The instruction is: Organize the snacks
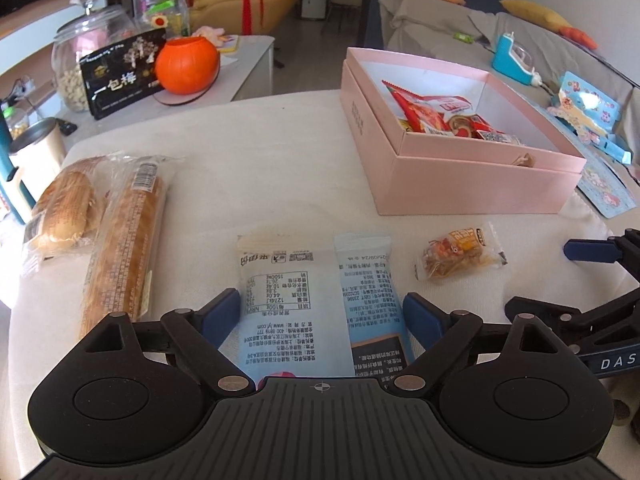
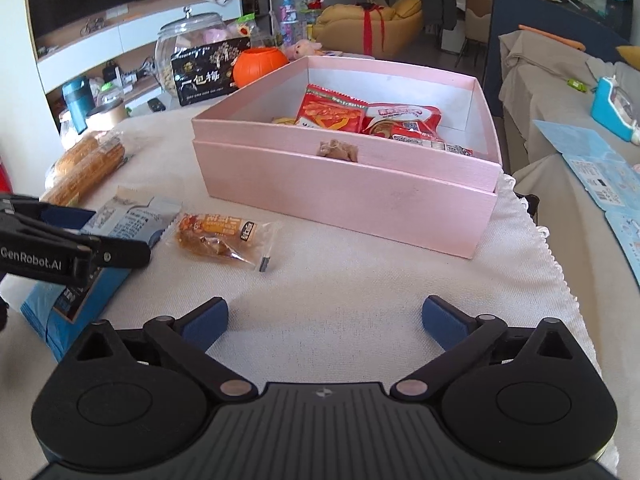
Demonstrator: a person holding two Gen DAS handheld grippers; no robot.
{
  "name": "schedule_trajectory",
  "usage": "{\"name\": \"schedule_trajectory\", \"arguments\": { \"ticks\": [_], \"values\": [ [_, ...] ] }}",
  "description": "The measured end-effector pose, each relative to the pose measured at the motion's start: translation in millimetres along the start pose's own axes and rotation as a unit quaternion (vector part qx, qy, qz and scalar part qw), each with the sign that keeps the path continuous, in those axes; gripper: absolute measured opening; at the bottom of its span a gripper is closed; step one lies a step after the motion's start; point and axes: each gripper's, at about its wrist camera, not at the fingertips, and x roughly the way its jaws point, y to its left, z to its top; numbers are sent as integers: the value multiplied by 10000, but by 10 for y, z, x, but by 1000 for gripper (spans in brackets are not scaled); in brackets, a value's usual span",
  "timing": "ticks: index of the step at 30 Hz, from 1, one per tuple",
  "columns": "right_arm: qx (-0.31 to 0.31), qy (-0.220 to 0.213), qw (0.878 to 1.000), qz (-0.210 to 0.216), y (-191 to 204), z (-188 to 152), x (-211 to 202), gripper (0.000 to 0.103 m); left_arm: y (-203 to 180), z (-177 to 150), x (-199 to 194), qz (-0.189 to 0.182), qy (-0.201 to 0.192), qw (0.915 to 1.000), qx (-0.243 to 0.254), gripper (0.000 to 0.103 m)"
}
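Left tongs [image 1: 322,314] and right tongs [image 2: 324,322], both spread wide.

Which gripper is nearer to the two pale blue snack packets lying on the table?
Left. The left gripper has its open fingers on either side of the pale blue snack packets. The right gripper is open over bare cloth, with the packets off to its left.

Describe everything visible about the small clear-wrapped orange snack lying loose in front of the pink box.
The small snack packet is a clear plastic wrapper with crimped ends and an orange printed label, holding brownish, sticky-looking pieces. It lies flat and sealed on the white tablecloth, alone, apart from the pink box behind it and just right of the blue-white packets. Neither gripper touches it: the left gripper straddles the blue-white packets, and the right gripper is open over bare cloth.
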Motion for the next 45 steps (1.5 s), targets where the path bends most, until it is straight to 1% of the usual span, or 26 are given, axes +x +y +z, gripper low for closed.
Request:
{"name": "schedule_trajectory", "arguments": {
  "ticks": [2, 4, 6, 7, 10, 11, 12, 13, 14, 16, 18, 19, 21, 22, 24, 26, 28, 31, 32, 33, 34, 35, 36, 37, 40, 45],
  "values": [
    [-25, 49, 10000, 49, 8, 23, -13, 103, 41, -40, -102, -193, -39, 9995, -246, 87],
    [1, -21, 9994, 341, 20, 76, -73, 101, 63, -132, -290, -468, -276, 9975, -455, 87],
    [-27, -159, 9985, 530, 67, 159, -125, 101, 33, -225, -485, -454, -468, 9971, -403, 87],
    [-133, -203, 9982, 555, 124, 237, -123, 100, 23, -269, -570, -423, -532, 9970, -364, 87],
    [-457, -226, 9977, 442, 289, 441, -27, 98, 53, -382, -778, -444, -665, 9960, -408, 87],
    [-494, -190, 9975, 461, 331, 493, 29, 95, 69, -409, -832, -474, -691, 9956, -427, 87],
    [-494, -113, 9974, 513, 367, 538, 91, 93, 85, -429, -881, -496, -709, 9953, -439, 87],
    [-464, 41, 9972, 583, 408, 582, 173, 85, 106, -443, -931, -491, -729, 9951, -448, 87],
    [-411, 215, 9969, 643, 438, 610, 232, 75, 119, -458, -971, -458, -748, 9952, -441, 87],
    [-181, 544, 9934, 998, 452, 618, 268, 66, 141, -471, -1015, -335, -734, 9960, -383, 87],
    [-39, 703, 9879, 1380, 457, 593, 213, 66, 159, -471, -1008, -246, -662, 9970, -324, 87],
    [-13, 778, 9848, 1554, 453, 582, 170, 64, 153, -475, -991, -239, -623, 9974, -286, 87],
    [40, 797, 9819, 1720, 432, 573, 59, 63, 134, -473, -952, -259, -556, 9979, -218, 87],
    [-3, 746, 9833, 1661, 433, 573, 14, 63, 119, -476, -926, -254, -525, 9981, -179, 87],
    [-320, 625, 9884, 1345, 473, 582, -51, 63, 92, -487, -885, -222, -478, 9985, -115, 87],
    [-613, 647, 9900, 1092, 536, 593, -25, 63, 71, -519, -845, -182, -422, 9989, -77, 87],
    [-759, 745, 9891, 1022, 593, 631, 66, 63, 60, -544, -815, -131, -349, 9993, -64, 87],
    [-772, 790, 9886, 1019, 700, 687, 219, 63, 37, -581, -763, -23, -227, 9997, -43, 87],
    [-777, 843, 9882, 1017, 744, 703, 279, 62, 22, -586, -751, -14, -178, 9998, -15, 87],
    [-844, 862, 9884, 922, 803, 711, 323, 61, 6, -591, -747, -25, -137, 9999, 18, 87],
    [-1032, 816, 9883, 768, 869, 712, 318, 48, -10, -596, -751, -48, -123, 9999, 46, 87],
    [-1260, 814, 9861, 714, 927, 710, 293, 31, -27, -604, -759, -69, -129, 9999, 65, 88],
    [-1427, 864, 9835, 704, 972, 711, 243, 21, -41, -598, -765, -90, -139, 9998, 77, 88],
    [-1464, 929, 9826, 670, 979, 714, 189, 19, -55, -589, -770, -117, -158, 9998, 78, 88],
    [-1470, 964, 9816, 750, 893, 692, -51, 19, -121, -530, -792, -234, -268, 9993, 84, 88],
    [-1273, 898, 9854, 686, 520, 615, -510, 19, -348, -403, -863, -581, -453, 9968, 293, 87]
  ]
}}
